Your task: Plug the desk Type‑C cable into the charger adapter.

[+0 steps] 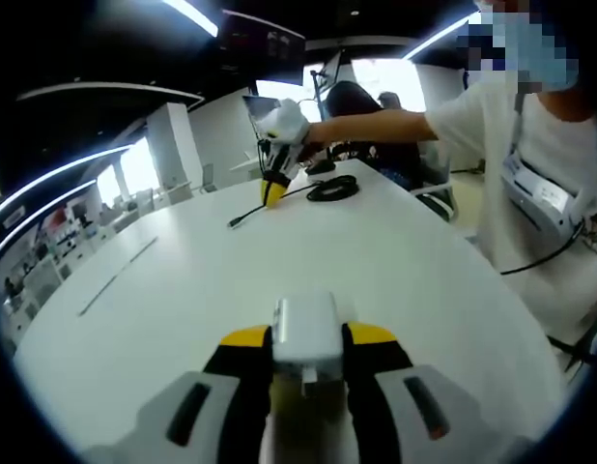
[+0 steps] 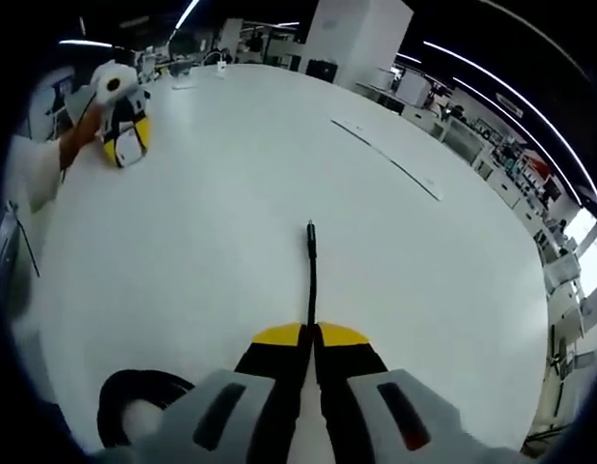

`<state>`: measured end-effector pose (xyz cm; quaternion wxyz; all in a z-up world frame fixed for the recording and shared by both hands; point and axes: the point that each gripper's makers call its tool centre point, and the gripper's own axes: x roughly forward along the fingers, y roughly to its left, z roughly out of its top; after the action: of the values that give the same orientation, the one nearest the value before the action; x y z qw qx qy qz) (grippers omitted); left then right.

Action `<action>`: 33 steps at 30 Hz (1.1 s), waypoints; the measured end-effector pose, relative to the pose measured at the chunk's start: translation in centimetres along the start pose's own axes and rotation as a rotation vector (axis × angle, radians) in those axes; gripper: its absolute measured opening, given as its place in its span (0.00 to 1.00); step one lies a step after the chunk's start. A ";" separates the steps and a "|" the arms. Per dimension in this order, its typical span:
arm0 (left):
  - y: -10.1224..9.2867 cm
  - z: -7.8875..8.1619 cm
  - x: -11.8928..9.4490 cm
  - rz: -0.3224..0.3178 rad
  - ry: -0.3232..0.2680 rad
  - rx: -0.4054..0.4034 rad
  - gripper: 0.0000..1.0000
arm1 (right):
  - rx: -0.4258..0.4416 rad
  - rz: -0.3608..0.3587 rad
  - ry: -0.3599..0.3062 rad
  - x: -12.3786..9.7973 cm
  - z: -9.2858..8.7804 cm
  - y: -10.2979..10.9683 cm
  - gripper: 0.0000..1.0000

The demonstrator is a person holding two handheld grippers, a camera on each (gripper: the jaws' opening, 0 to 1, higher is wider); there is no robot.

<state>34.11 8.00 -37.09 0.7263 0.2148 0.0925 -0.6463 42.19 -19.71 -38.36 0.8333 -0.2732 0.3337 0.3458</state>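
Round white table [image 1: 163,319], black chair [image 1: 355,97] at its far edge

counter [image 1: 395,261]: smooth white top, faint satin sheen
charger adapter [image 1: 305,331]: glossy white plastic
cable [image 2: 311,280]: matt black rubbery sheath, small metal tip
left gripper [image 1: 303,360]: yellow-tipped black jaws, matt grey plastic body
person's shirt [image 1: 559,145]: white cloth

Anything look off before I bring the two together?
Nothing stands out. The left gripper holds the white charger adapter squarely; the right gripper grips the black Type-C cable, plug end pointing straight ahead over the white table.
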 end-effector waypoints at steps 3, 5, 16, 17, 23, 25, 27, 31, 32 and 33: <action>0.0 0.0 0.0 0.000 0.000 -0.001 0.28 | -0.016 0.014 -0.009 0.0 0.2 0.7 0.03; 0.0 0.0 0.0 -0.001 -0.001 -0.003 0.28 | -0.027 0.020 -0.008 0.0 0.3 1.0 0.03; 0.1 -0.1 -0.1 -0.002 -0.002 -0.005 0.28 | -0.100 0.057 -0.030 -0.1 1.2 3.1 0.03; 0.1 -0.1 -0.1 -0.002 -0.002 -0.005 0.28 | -0.108 0.062 -0.036 -0.1 1.3 3.3 0.03; 0.0 -0.1 -0.1 -0.002 -0.003 -0.006 0.28 | -0.156 0.080 -0.053 -0.1 1.7 4.4 0.03; 0.1 -0.1 -0.1 -0.002 -0.003 -0.006 0.28 | -0.176 0.083 -0.053 -0.1 1.7 4.7 0.03; 0.1 -0.1 -0.1 -0.002 -0.003 -0.006 0.28 | -0.193 0.089 -0.058 -0.2 1.8 5.0 0.03; 0.1 0.0 -0.1 -0.002 -0.003 -0.006 0.28 | -0.217 0.107 -0.082 -0.7 2.3 5.9 0.03; 0.1 0.0 -0.1 -0.002 -0.003 -0.006 0.28 | -0.222 0.110 -0.084 -0.7 2.4 6.1 0.03; 0.1 0.0 -0.1 -0.002 -0.003 -0.006 0.28 | -0.227 0.114 -0.085 -0.8 2.4 6.3 0.03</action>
<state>34.24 8.13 -37.03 0.7263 0.2117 0.0937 -0.6472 37.93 -14.52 -37.67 0.7897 -0.3312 0.2716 0.4393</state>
